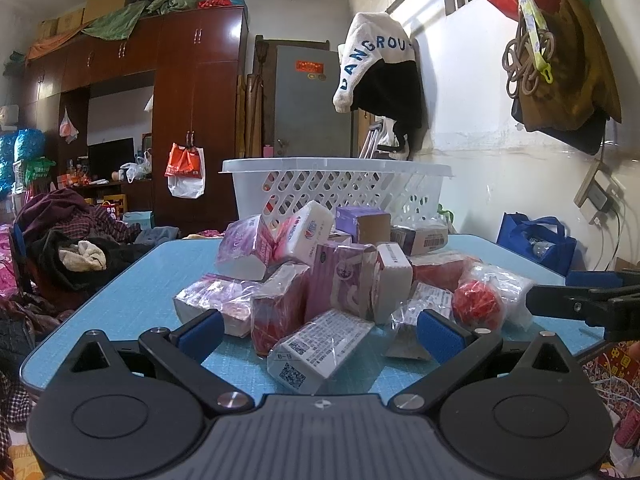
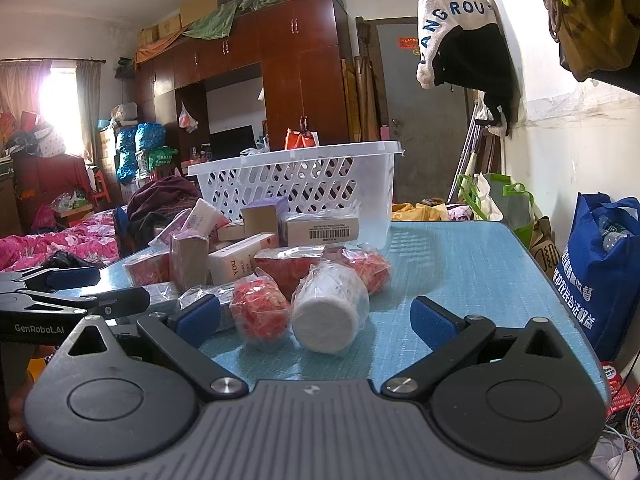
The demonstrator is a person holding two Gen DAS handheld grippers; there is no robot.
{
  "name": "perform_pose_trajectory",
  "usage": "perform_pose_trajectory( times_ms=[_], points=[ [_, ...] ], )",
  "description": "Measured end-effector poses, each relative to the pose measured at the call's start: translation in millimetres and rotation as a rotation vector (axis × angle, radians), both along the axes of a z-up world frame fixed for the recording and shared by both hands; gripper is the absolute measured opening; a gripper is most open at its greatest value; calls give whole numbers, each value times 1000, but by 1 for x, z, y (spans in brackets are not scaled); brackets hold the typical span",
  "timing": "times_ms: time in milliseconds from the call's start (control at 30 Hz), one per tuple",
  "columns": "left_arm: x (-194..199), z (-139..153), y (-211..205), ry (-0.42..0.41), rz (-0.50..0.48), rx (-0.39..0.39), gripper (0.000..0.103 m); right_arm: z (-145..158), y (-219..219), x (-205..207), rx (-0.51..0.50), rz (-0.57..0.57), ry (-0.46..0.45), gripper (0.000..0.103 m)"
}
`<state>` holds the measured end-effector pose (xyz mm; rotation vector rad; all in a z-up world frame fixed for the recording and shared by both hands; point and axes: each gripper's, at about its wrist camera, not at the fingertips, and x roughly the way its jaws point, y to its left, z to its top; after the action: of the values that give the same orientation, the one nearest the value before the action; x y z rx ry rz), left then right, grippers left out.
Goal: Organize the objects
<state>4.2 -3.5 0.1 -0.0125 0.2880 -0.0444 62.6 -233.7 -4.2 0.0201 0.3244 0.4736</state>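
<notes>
A pile of wrapped tissue packs, small boxes and rolls lies on the blue table [image 1: 140, 280]. A white perforated basket [image 1: 336, 188] stands behind the pile; it also shows in the right wrist view [image 2: 304, 184]. My left gripper [image 1: 320, 334] is open, its jaws on either side of a white QR-coded pack [image 1: 320, 348] at the pile's near edge, not closed on it. My right gripper [image 2: 316, 322] is open in front of a red patterned roll [image 2: 260, 308] and a white roll [image 2: 330, 312]. The right gripper also shows at the right edge of the left wrist view [image 1: 584, 304].
A blue tote bag [image 2: 600, 272] stands right of the table by the white wall. Clothes are heaped on a bed [image 2: 60, 240] to the left. A dark wooden wardrobe [image 1: 180, 100] and a grey door [image 1: 308, 100] stand at the back.
</notes>
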Motion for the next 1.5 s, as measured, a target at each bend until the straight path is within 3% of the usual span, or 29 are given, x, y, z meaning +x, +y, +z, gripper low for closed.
perform_pose_trajectory(
  times_ms=[667,767,933,1167,1367,1500],
  points=[
    [-2,-6,14,-44,-73,39,101,-8,0,4,5,33,-5,102],
    [1,-9,17,-34,-84,49,100,-9,0,4,-10,24,-12,97],
    [11,-15,30,12,-133,-6,95,-10,-8,9,12,13,3,83],
    [20,-23,30,9,-174,-14,95,-12,-2,23,0,1,21,68],
    [24,-27,23,7,-205,20,85,-18,-6,26,-4,19,50,54],
    [22,-27,22,-4,-214,32,68,-19,-8,25,-12,15,50,51]
  ],
)
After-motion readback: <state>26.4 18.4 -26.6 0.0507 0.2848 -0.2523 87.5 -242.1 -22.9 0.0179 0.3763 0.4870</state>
